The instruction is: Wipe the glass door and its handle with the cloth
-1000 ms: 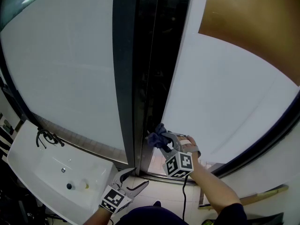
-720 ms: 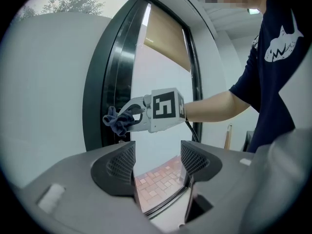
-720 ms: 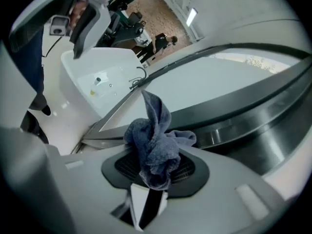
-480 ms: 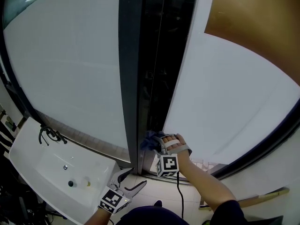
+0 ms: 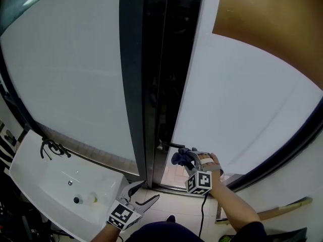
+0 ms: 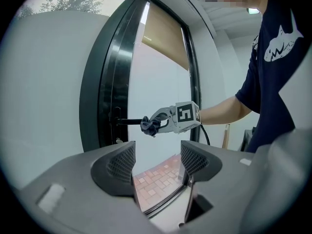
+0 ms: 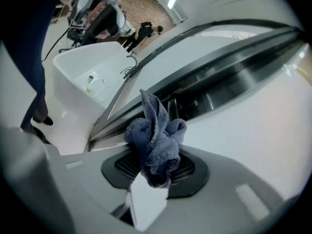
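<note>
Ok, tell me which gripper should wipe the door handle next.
Right. The right gripper is shut on the cloth, which sits at the free end of the handle. The left gripper hangs open and empty, lower down and farther from the handle.

The head camera looked steeply down along the glass door (image 5: 242, 110), with the sink (image 5: 45, 185) left of it. The left tool's (image 5: 146, 191) camera faced the door from low and farther back; both views shared the door's handle (image 5: 169, 145). The right tool's (image 5: 187, 160) camera sat nearest the door, just behind its cloth (image 7: 156, 140).
</note>
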Action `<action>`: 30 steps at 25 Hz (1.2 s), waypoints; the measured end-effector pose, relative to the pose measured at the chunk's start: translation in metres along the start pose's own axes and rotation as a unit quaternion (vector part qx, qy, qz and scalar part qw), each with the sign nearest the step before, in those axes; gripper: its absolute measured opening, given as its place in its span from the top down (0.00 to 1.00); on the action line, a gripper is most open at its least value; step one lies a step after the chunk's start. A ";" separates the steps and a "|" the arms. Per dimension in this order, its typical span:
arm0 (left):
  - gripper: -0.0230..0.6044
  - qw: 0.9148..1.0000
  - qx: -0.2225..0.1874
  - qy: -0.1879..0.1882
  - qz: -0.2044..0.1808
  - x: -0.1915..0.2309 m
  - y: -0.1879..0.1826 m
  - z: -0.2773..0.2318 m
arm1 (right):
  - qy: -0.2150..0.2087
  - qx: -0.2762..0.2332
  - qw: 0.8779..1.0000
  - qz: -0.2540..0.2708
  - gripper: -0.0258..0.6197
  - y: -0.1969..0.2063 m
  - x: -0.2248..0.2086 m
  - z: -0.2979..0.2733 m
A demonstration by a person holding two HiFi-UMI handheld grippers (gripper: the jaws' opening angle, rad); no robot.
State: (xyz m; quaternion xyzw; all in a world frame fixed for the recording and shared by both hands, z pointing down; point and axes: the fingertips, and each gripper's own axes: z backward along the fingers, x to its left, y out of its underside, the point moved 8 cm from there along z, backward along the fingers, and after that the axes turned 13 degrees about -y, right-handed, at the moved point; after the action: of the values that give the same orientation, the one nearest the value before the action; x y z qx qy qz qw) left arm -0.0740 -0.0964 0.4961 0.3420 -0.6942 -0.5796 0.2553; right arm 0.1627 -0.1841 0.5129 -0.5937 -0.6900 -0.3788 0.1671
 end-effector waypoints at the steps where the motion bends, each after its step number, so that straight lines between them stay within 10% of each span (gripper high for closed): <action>1: 0.51 1.000 0.001 0.000 0.000 0.000 0.000 0.000 | -0.011 -0.021 0.998 -0.055 0.74 0.005 0.002 -0.001; 3: 0.51 1.000 0.003 -0.001 0.000 -0.001 0.000 0.001 | -0.053 -0.082 0.976 -0.195 0.74 0.013 0.008 -0.008; 6: 0.51 1.000 0.008 -0.003 -0.001 -0.001 0.000 0.003 | -0.114 -0.169 0.907 -0.369 0.74 0.015 0.017 -0.032; 14: 0.51 1.000 0.018 -0.020 -0.002 -0.001 0.001 0.005 | -0.106 -0.309 0.756 -0.568 0.74 -0.020 -0.023 -0.076; 19: 0.51 0.999 0.030 -0.037 0.005 0.003 0.007 0.010 | -0.065 -0.331 0.775 -0.534 0.75 -0.039 -0.031 -0.094; 24: 0.51 0.998 0.038 -0.048 0.008 0.007 0.012 0.009 | -0.074 -0.290 0.843 -0.447 0.75 -0.046 -0.030 -0.099; 30: 0.51 0.999 0.030 -0.038 0.004 -0.001 0.005 0.000 | -0.074 -0.241 0.873 -0.418 0.75 -0.038 -0.023 -0.095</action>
State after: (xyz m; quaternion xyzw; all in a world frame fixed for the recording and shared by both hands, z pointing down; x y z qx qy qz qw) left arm -0.0742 -0.0953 0.5014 0.3247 -0.7220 -0.5696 0.2210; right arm 0.1111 -0.2692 0.5472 -0.2980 -0.7714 -0.5227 -0.2070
